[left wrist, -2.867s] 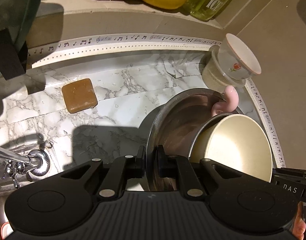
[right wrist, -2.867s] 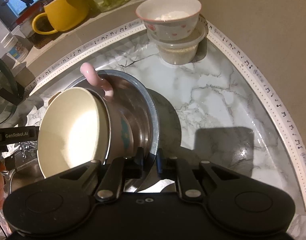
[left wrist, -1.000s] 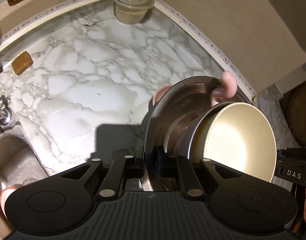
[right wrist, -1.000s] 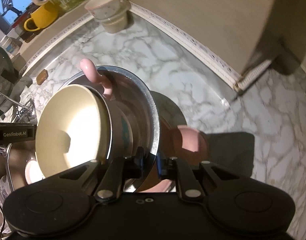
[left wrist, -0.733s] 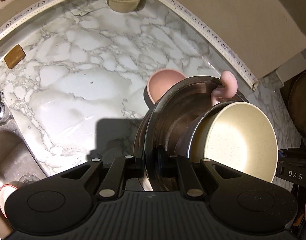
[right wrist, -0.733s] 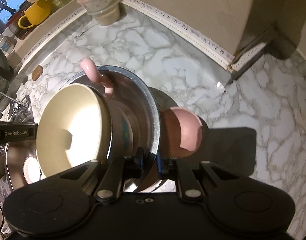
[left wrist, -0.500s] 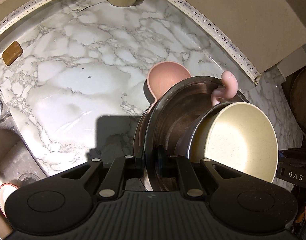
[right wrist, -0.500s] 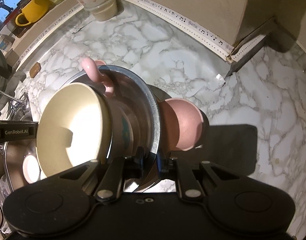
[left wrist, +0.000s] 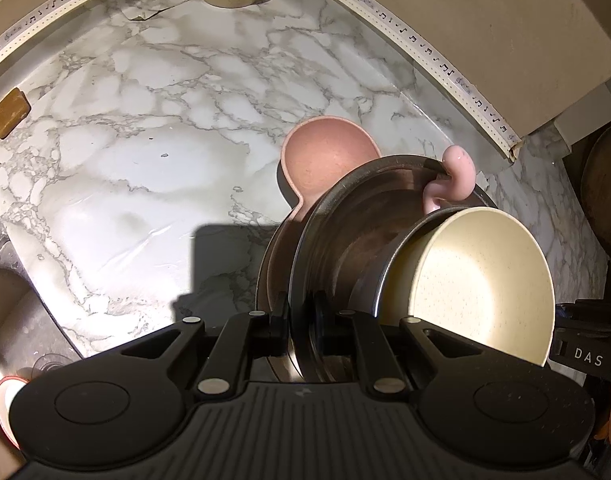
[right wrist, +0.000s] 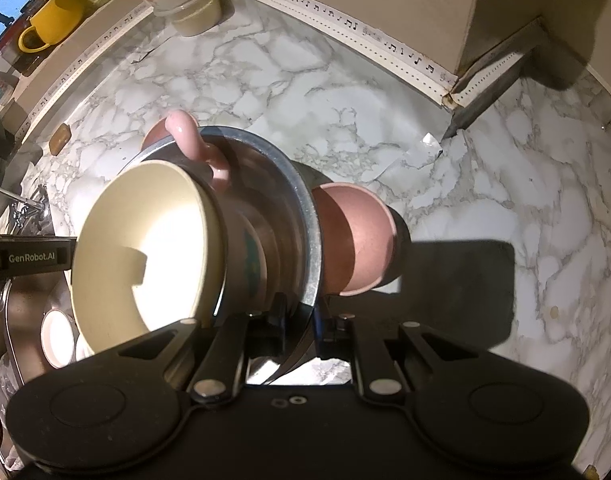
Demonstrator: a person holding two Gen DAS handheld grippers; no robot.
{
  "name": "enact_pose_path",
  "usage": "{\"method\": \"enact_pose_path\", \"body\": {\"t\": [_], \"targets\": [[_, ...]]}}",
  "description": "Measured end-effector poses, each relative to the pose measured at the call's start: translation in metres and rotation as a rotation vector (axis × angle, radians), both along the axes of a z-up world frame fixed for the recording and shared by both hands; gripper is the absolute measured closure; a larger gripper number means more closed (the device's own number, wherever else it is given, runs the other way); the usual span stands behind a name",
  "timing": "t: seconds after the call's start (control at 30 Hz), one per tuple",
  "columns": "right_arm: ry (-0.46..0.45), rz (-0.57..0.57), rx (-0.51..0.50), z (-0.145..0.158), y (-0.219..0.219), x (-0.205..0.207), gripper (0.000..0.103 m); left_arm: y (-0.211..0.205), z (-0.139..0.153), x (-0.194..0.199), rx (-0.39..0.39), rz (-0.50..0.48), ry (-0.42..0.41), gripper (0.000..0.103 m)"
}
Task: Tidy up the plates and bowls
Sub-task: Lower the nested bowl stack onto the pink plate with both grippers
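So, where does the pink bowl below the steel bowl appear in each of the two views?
Left wrist view: the pink bowl is at centre, above and left of the steel bowl, partly hidden by its rim.
Right wrist view: the pink bowl is just right of centre, sticking out right of the steel bowl.
Shared landmark: the cream bowl nested inside the steel bowl.

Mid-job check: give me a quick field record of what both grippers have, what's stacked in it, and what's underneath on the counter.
left gripper: shut on steel bowl rim
right gripper: shut on the opposite rim
steel bowl: held between both, tilted steeply
cream bowl: nested inside the steel bowl
pink handle: pokes out over the steel rim
pink dish: on the counter, behind the stack; contact unclear
marble counter: bare near the dish
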State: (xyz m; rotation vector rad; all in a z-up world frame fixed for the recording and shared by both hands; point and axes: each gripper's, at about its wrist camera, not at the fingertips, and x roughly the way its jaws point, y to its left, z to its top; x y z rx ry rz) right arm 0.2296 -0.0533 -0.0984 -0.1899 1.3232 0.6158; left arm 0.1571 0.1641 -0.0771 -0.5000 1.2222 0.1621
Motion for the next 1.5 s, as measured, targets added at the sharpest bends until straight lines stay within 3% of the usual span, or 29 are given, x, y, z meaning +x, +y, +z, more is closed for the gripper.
{"method": "enact_pose_path", "body": {"t": [1.5], "targets": [[0.016,-0.003,0.024,-0.01,0.0029,0.0036,0.082,0.002,0.0025,0.006,0.045,-0.026,-0.032,0.092]]}}
